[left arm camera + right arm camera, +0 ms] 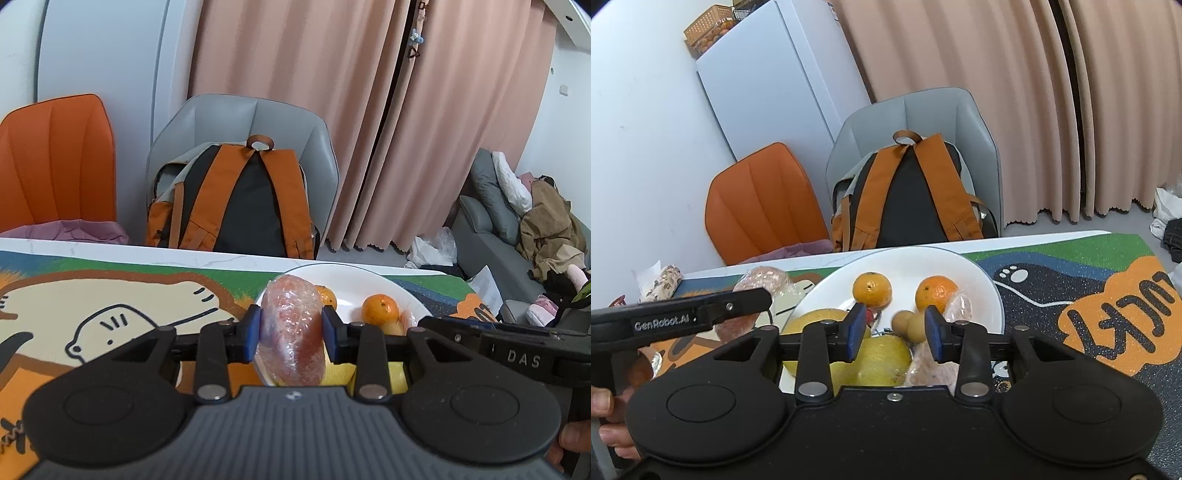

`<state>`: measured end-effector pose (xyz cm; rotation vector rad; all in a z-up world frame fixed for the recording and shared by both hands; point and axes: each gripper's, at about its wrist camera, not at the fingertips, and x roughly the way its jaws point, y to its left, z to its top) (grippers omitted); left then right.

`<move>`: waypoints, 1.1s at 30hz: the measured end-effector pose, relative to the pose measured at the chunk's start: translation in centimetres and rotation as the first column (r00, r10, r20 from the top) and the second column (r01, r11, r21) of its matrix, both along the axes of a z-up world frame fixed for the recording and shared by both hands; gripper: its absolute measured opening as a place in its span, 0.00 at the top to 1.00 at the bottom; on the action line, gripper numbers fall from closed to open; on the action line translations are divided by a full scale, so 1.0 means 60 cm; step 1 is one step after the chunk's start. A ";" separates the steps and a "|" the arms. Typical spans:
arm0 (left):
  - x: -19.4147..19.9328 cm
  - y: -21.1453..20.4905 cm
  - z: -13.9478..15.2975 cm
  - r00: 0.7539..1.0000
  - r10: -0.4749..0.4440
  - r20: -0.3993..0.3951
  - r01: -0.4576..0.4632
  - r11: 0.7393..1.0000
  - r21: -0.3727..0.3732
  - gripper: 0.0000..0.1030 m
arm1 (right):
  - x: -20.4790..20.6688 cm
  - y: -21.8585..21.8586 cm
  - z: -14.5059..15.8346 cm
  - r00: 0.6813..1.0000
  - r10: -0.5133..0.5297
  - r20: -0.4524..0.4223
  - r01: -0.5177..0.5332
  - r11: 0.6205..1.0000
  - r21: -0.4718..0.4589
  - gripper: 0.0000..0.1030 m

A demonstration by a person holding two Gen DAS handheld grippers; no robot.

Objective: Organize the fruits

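My left gripper point(291, 330) is shut on a pink fruit wrapped in clear plastic film point(291, 325) and holds it just above the near rim of the white plate point(354, 280). The plate holds two oranges point(871, 290) point(936, 291), two yellow fruits point(882, 360), a small brown fruit point(910, 325) and wrapped pink pieces point(932, 369). My right gripper point(895, 332) is open and empty above the plate's near part, over the brown fruit. The left gripper's body point(701, 314) shows at the left of the right wrist view, with wrapped fruit point(761, 277) behind it.
The plate point(982, 291) rests on a colourful cartoon mat point(1108, 295) on a white table. Behind the table stand a grey chair point(255, 114) with an orange and black backpack point(240, 199) and an orange chair point(55, 162). A patterned bundle point(663, 282) lies at the table's far left.
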<state>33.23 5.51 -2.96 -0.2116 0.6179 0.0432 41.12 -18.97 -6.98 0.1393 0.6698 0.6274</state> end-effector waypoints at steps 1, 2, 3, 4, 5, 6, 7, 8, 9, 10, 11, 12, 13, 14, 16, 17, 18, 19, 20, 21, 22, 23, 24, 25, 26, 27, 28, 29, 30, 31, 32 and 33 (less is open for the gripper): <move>0.005 -0.001 -0.002 1.000 -0.002 -0.004 0.002 1.000 -0.001 0.68 | 0.001 -0.001 -0.001 1.000 -0.001 -0.002 0.001 1.000 -0.002 0.64; 0.010 -0.001 -0.004 1.000 -0.004 -0.007 0.004 1.000 -0.001 0.68 | 0.002 -0.002 -0.002 1.000 -0.002 -0.004 0.002 1.000 -0.004 0.64; 0.016 -0.001 -0.006 1.000 -0.005 -0.009 0.005 1.000 0.001 0.68 | 0.002 -0.003 -0.002 1.000 -0.003 -0.004 0.002 1.000 -0.008 0.63; 0.021 -0.003 -0.008 1.000 -0.008 -0.012 0.008 1.000 0.001 0.68 | 0.001 -0.004 -0.002 1.000 -0.003 -0.003 0.003 1.000 -0.011 0.63; 0.026 -0.004 -0.009 1.000 -0.011 -0.014 0.011 1.000 0.002 0.68 | 0.000 -0.005 -0.002 1.000 -0.005 -0.001 0.005 1.000 -0.013 0.62; 0.031 -0.005 -0.011 1.000 -0.013 -0.016 0.013 1.000 0.003 0.68 | -0.001 -0.006 -0.002 1.000 -0.006 -0.001 0.006 1.000 -0.015 0.61; 0.036 -0.006 -0.012 1.000 -0.014 -0.017 0.014 1.000 0.004 0.68 | -0.002 -0.008 -0.002 1.000 -0.007 0.000 0.007 1.000 -0.015 0.60; 0.040 -0.007 -0.013 1.000 -0.015 -0.018 0.015 1.000 0.005 0.68 | -0.003 -0.009 -0.002 1.000 -0.009 0.000 0.009 1.000 -0.015 0.58; 0.044 -0.007 -0.015 1.000 -0.016 -0.019 0.016 1.000 0.005 0.68 | -0.005 -0.011 -0.002 1.000 -0.011 0.001 0.011 1.000 -0.016 0.58; 0.048 -0.008 -0.016 1.000 -0.016 -0.020 0.016 1.000 0.004 0.68 | -0.007 -0.013 -0.001 1.000 -0.012 0.001 0.012 1.000 -0.016 0.57; 0.051 -0.008 -0.016 1.000 -0.017 -0.020 0.017 1.000 0.004 0.68 | -0.008 -0.014 -0.001 1.000 -0.013 0.001 0.013 1.000 -0.017 0.57; 0.054 -0.009 -0.017 1.000 -0.020 -0.020 0.021 1.000 0.006 0.67 | -0.009 -0.016 -0.001 1.000 -0.014 0.000 0.014 1.000 -0.017 0.57; 0.057 -0.010 -0.018 1.000 -0.023 -0.018 0.023 1.000 0.008 0.67 | -0.010 -0.017 -0.001 1.000 -0.015 0.000 0.015 1.000 -0.017 0.56; 0.061 -0.008 -0.021 1.000 -0.021 -0.020 0.021 1.000 0.005 0.67 | -0.011 -0.020 -0.001 1.000 -0.016 -0.001 0.016 1.000 -0.016 0.56; 0.063 -0.007 -0.022 1.000 -0.002 -0.021 0.002 1.000 0.007 0.64 | -0.013 -0.022 -0.002 1.000 -0.020 -0.003 0.020 1.000 -0.014 0.54; 0.062 -0.008 -0.022 1.000 0.002 -0.026 -0.001 1.000 0.013 0.64 | -0.015 -0.023 -0.003 1.000 -0.020 -0.004 0.020 1.000 -0.013 0.53; 0.060 -0.008 -0.021 1.000 0.003 -0.025 -0.003 1.000 0.018 0.62 | -0.017 -0.024 -0.003 1.000 -0.019 -0.006 0.019 1.000 -0.012 0.53; 0.057 -0.007 -0.020 1.000 0.003 -0.025 -0.003 1.000 0.021 0.60 | -0.018 -0.023 -0.003 1.000 -0.018 -0.007 0.018 1.000 -0.011 0.53; 0.053 -0.005 -0.018 1.000 0.002 -0.028 -0.001 1.000 0.018 0.59 | -0.019 -0.023 -0.003 1.000 -0.017 -0.008 0.017 1.000 -0.010 0.52; 0.051 -0.003 -0.017 0.999 0.005 -0.034 -0.004 1.000 0.014 0.58 | -0.021 -0.024 -0.004 1.000 -0.017 -0.009 0.017 1.000 -0.008 0.52; 0.047 -0.001 -0.015 0.999 0.010 -0.040 -0.009 1.000 0.012 0.57 | -0.023 -0.024 -0.004 1.000 -0.019 -0.011 0.019 1.000 -0.004 0.50; 0.043 0.001 -0.014 0.999 0.014 -0.042 -0.014 1.000 0.012 0.55 | -0.025 -0.025 -0.004 1.000 -0.020 -0.012 0.020 1.000 0.001 0.48; 0.037 0.003 -0.011 0.999 0.018 -0.041 -0.017 1.000 0.014 0.52 | -0.028 -0.026 -0.003 1.000 -0.022 -0.012 0.022 1.000 0.004 0.47; 0.030 0.004 -0.009 0.999 0.021 -0.039 -0.020 1.000 0.016 0.51 | -0.031 -0.027 -0.003 1.000 -0.022 -0.013 0.022 1.000 0.007 0.46; 0.023 0.004 -0.007 0.999 0.020 -0.038 -0.019 1.000 0.018 0.49 | -0.033 -0.027 -0.003 1.000 -0.022 -0.014 0.022 1.000 0.009 0.46; 0.016 0.004 -0.006 0.999 0.018 -0.039 -0.017 1.000 0.017 0.47 | -0.036 -0.029 -0.004 1.000 -0.022 -0.016 0.022 1.000 0.012 0.45; 0.009 0.005 -0.005 0.999 0.017 -0.040 -0.016 1.000 0.016 0.46 | -0.038 -0.029 -0.003 1.000 -0.023 -0.018 0.023 1.000 0.014 0.44; 0.003 0.005 -0.004 0.999 0.018 -0.042 -0.017 1.000 0.016 0.42 | -0.040 -0.030 -0.003 1.000 -0.024 -0.019 0.025 1.000 0.017 0.44; -0.003 0.005 -0.003 0.999 0.019 -0.043 -0.018 1.000 0.018 0.39 | -0.043 -0.030 -0.003 0.999 -0.025 -0.020 0.025 1.000 0.018 0.44; -0.010 0.005 -0.003 0.999 0.021 -0.043 -0.020 1.000 0.020 0.38 | -0.045 -0.031 -0.003 0.999 -0.024 -0.022 0.025 0.999 0.020 0.44; -0.015 0.004 -0.002 0.999 0.022 -0.044 -0.021 1.000 0.022 0.35 | -0.047 -0.031 -0.003 0.999 -0.024 -0.023 0.024 0.999 0.021 0.43; -0.020 0.004 -0.002 0.999 0.022 -0.044 -0.021 0.999 0.024 0.34 | -0.050 -0.031 -0.002 0.999 -0.023 -0.022 0.023 1.000 0.021 0.43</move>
